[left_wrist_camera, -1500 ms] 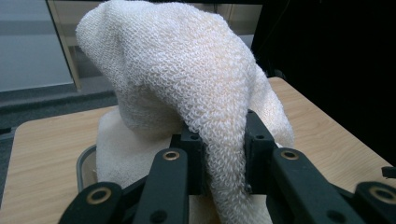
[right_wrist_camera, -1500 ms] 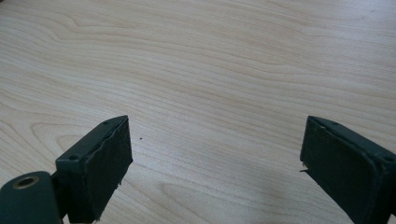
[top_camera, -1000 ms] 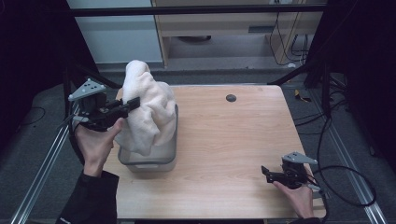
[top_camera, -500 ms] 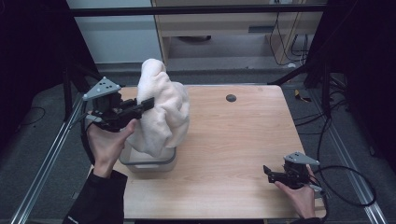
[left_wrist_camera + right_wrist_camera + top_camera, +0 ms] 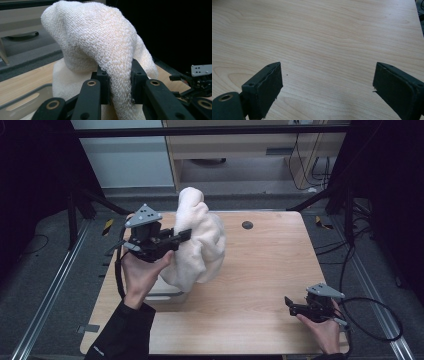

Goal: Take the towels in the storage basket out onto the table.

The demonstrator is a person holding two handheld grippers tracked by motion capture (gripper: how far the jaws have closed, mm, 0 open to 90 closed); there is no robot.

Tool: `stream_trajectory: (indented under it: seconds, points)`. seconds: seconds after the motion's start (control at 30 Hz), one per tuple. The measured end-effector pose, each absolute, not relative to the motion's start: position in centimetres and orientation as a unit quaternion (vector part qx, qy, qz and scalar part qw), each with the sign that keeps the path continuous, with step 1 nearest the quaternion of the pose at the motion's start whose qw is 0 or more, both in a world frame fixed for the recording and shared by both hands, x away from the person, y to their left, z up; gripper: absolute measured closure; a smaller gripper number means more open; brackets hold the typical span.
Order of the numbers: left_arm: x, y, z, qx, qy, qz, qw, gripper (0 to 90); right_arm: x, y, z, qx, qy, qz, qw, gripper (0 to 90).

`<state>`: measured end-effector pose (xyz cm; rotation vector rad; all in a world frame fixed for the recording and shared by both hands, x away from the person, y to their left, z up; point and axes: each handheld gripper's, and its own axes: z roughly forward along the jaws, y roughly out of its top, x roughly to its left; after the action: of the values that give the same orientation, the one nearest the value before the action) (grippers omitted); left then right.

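High view: the cream terry-cloth towel now hangs clear of the grey plastic bin, carried toward mid-bench.
The left claw clamps a fold of it; the right claw waits with jaws apart, so laying out looks next.
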<state>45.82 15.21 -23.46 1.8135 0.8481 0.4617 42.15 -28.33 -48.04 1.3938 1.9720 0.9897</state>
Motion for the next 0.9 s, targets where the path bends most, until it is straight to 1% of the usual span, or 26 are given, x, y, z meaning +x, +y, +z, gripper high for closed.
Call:
stream_trajectory:
  seconds: [0.47,0.9]
  points:
    - [46.7,11.4,-24.8,0.770,0.333,0.173,0.516,74.1,42.1,-28.9,-48.2,0.519,0.724,0.369,0.263,9.0]
    - [48.2,9.0,-28.0,0.789,0.329,0.150,0.497,74.0,42.2,-28.8,-48.5,0.514,0.730,0.365,0.262,9.0]
